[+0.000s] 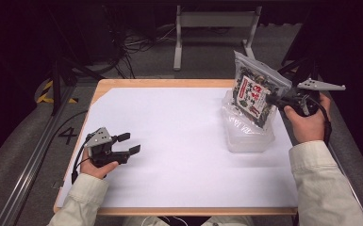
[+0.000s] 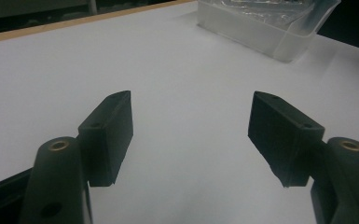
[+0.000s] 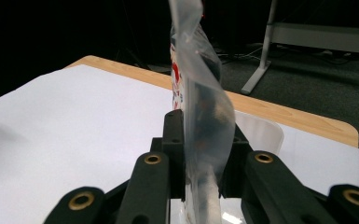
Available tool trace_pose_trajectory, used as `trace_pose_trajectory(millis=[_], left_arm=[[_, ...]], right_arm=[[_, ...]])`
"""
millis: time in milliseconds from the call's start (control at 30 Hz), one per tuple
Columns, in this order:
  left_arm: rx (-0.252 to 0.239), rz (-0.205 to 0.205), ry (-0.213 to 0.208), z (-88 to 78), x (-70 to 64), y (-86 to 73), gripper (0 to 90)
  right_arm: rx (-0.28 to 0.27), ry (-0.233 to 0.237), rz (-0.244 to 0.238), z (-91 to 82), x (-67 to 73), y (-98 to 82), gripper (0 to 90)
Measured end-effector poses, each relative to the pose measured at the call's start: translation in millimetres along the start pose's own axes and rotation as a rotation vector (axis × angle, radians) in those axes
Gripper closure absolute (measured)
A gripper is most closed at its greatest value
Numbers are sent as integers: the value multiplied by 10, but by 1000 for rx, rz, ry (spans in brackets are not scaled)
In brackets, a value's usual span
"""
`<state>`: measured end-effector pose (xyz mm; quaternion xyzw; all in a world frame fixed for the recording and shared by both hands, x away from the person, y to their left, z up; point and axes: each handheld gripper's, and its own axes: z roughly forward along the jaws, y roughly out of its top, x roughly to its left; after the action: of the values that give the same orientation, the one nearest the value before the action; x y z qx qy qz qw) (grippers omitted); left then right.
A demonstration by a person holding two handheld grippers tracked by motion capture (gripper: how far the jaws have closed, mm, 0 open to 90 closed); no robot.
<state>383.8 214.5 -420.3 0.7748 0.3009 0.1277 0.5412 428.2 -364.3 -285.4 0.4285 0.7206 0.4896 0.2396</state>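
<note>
My right gripper point(image 1: 274, 100) is clamped on the edge of a clear snack bag point(image 1: 256, 89), holding it upright just above a clear plastic tub point(image 1: 245, 136). My left gripper point(image 1: 128, 143) rests low on the white sheet point(image 1: 179, 141), jaws spread with nothing between them, well apart from the tub

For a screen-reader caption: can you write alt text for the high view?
The right gripper holds a clear snack bag upright over a clear plastic bin on a white-covered table. The left gripper rests open at the table's left side.
</note>
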Motion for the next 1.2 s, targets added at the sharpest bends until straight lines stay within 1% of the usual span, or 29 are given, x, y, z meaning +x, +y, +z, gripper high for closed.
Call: trace_pose_trajectory(millis=[133, 267, 400, 633, 800, 867, 933, 967, 1000, 1200], left_arm=[[-1, 9, 1, 4, 1, 2, 319], [2, 1, 1, 0, -2, 1, 319], [3, 0, 1, 0, -1, 0, 319], [2, 0, 3, 0, 3, -1, 319], [3, 5, 4, 2, 3, 0, 319], [2, 0, 4, 6, -2, -1, 319], [1, 3, 4, 9, -2, 0, 319], [2, 8, 6, 8, 0, 2, 319], [1, 6, 6, 9, -1, 1, 319], [1, -1, 3, 14, -5, 0, 318]], right_arm=[[5, -12, -11, 7, -9, -23, 771], [8, -14, -13, 18, -13, -48, 771], [23, -14, -15, 55, -14, -94, 771], [47, -10, -1, 134, -27, -200, 771], [58, -10, 9, 146, -44, -254, 772], [66, -11, 15, 153, -49, -275, 772], [80, -11, 19, 170, -53, -303, 772], [82, -10, 14, 183, -58, -320, 772], [76, -8, 21, 183, -59, -331, 772], [47, -8, 28, 175, -96, -390, 771]])
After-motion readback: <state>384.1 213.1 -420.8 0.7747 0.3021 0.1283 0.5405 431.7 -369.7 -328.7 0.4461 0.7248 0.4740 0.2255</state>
